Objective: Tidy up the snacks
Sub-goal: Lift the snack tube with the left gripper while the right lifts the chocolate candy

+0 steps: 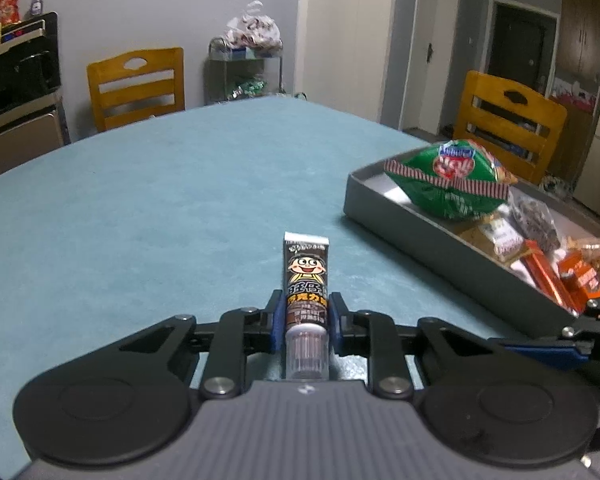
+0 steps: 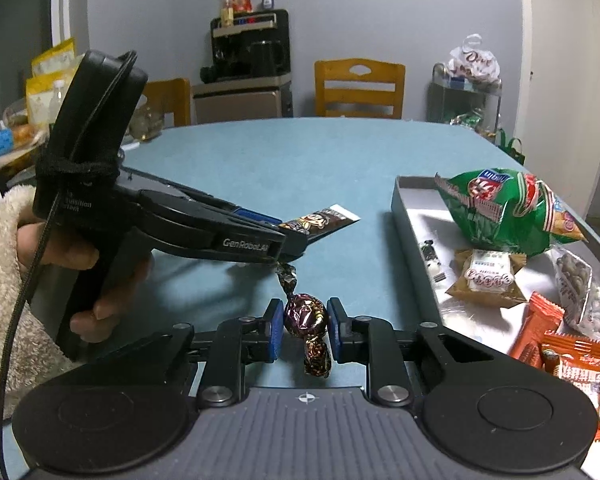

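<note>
Tray (image 2: 412,216) on the right is already mostly loaded — left gripper (image 1: 305,316) clamps the tube snack (image 1: 306,280), right gripper (image 2: 305,322) pinches the wrapped candy (image 2: 305,316), both not yet dropped in.

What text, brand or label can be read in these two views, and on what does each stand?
"GenRobot.AI": side of the left gripper, seen from the right wrist.
"...uisition ...tem": partly hidden print on that gripper's handle.
Chinese print on the chocolate tube: too blurred to read.
Logo on the green snack bag in the tray: too blurred.
Labels on the orange packets and the white packet: too small.
</note>
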Available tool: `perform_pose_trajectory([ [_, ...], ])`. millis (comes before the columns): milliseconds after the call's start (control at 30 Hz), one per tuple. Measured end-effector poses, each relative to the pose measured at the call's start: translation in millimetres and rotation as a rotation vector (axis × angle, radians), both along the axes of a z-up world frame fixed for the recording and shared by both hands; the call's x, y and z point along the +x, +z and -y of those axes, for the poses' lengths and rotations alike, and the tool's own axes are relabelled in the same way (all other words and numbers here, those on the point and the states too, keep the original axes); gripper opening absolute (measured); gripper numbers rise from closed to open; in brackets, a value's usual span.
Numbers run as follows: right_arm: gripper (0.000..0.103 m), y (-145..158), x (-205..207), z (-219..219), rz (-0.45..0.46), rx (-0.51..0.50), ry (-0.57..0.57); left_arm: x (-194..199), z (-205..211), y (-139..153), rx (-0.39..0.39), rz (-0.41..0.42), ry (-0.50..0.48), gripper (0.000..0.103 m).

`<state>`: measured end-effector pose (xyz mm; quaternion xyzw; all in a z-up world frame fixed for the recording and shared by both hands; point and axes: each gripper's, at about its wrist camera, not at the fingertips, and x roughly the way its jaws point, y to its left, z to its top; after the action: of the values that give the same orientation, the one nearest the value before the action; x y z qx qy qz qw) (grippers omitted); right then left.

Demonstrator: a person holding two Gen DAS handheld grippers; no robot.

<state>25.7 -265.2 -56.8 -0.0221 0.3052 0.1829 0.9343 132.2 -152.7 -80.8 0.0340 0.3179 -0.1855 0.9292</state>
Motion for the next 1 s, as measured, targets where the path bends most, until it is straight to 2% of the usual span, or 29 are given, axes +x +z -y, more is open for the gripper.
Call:
perform_pose_trajectory([
  [433, 0.025, 16.3, -12.2, 17.1, 0.069, 0.058, 0.010, -23.9, 2.3, 19.4, -0.001, 0.144, 0.029, 0.019],
  [600, 0.025, 16.4, -14.6, 19.0, 0.070, 0.056, 0.010, -26.8, 0.2, 19.5, 0.003, 0.161, 0.044, 0.019],
  [800, 0.025, 15.9, -13.5, 20.5, 0.068, 0.060, 0.006, -32.6, -4.7, 23.9, -0.015, 0.235, 0.072, 0.019],
  [1000, 0.025, 15.3, -13.2, 18.6, 0.067, 0.057, 0.011, -34.5, -11.2, 27.0, -0.029, 0.270, 0.080, 0.019],
])
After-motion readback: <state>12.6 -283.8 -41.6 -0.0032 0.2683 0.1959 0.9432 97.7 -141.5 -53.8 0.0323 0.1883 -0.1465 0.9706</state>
